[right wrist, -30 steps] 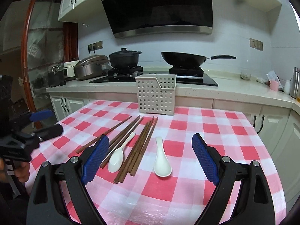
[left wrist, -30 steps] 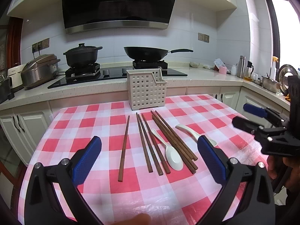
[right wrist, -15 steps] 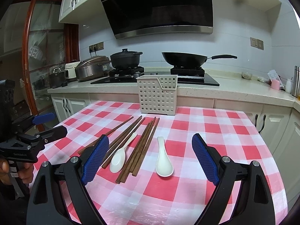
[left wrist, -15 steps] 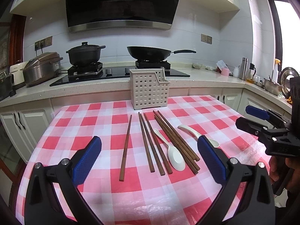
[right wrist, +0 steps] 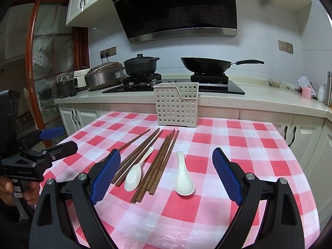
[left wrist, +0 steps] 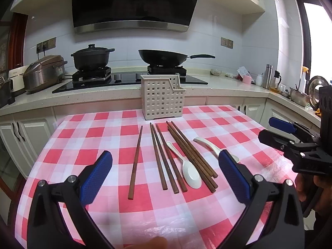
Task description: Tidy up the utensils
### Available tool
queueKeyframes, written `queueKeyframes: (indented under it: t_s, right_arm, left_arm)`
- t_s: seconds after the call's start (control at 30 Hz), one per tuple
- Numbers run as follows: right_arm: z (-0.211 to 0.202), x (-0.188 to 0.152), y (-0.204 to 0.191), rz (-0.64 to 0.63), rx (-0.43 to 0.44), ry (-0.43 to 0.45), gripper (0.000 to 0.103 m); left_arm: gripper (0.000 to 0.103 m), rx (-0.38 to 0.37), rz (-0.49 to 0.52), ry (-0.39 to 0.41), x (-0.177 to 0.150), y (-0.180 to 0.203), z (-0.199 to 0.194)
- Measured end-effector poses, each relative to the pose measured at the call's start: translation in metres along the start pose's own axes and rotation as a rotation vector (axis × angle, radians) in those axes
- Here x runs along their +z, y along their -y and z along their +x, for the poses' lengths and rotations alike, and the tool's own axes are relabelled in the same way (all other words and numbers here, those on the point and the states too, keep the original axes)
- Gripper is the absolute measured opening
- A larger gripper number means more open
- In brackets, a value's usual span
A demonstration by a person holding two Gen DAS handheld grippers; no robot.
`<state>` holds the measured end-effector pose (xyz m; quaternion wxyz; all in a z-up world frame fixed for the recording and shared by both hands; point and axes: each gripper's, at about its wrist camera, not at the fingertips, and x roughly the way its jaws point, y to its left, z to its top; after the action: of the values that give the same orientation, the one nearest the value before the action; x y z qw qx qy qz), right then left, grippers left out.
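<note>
utensils lie loose on the checked tablecloth. left gripper jaws spread wide, empty, above the chopsticks and one white spoon. right gripper likewise wide, empty, second spoon between its fingers. slotted holder at 12 o'clock, upright.

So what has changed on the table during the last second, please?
Nothing was taken hold of or let go. Both views shifted slightly, so the left tool and right tool drifted a little, both open and empty. The chopsticks, both spoons and the basket lie as before.
</note>
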<state>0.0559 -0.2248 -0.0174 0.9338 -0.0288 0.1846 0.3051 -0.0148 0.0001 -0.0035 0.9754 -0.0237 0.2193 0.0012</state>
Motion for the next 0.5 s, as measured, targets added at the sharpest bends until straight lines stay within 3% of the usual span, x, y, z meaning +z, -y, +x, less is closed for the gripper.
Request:
queueKeyframes:
  t_s: [0.5]
  right_arm:
    - [0.0009,0.0005,0.0000,0.000,0.002,0.000,0.085]
  left_arm:
    - [0.099,-0.001,0.005,0.006,0.0011,0.0030,-0.0012]
